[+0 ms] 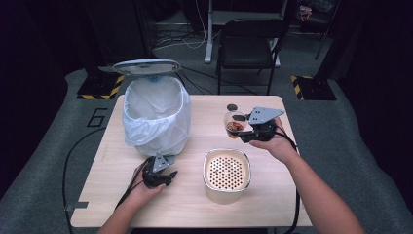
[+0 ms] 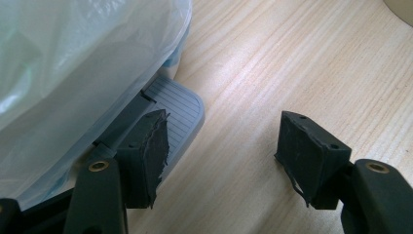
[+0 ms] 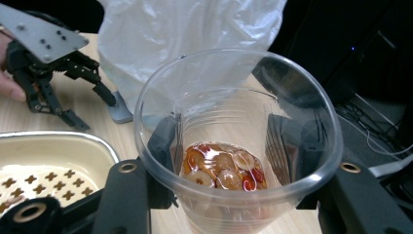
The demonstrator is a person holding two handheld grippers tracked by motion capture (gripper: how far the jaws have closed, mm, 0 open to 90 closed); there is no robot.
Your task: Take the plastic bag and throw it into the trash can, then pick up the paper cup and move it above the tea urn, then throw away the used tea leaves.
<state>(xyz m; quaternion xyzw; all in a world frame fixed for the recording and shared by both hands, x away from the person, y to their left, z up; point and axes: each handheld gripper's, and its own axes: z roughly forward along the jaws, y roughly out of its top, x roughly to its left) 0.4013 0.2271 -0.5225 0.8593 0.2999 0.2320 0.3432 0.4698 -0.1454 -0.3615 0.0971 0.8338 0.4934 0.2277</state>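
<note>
My right gripper is shut on a clear plastic cup, held upright above the right half of the table. In the right gripper view the two jaws press on the cup's sides, and reddish-brown wet scraps lie in its bottom. A pedal bin lined with a white bag stands at the left with its lid up. My left gripper rests open at the bin's foot. In the left gripper view one jaw hangs over the grey pedal, and nothing lies between the jaws of the left gripper.
A cream square container with a perforated insert sits at the front middle of the wooden table. A small dark round object lies behind the cup. A black chair stands beyond the far edge.
</note>
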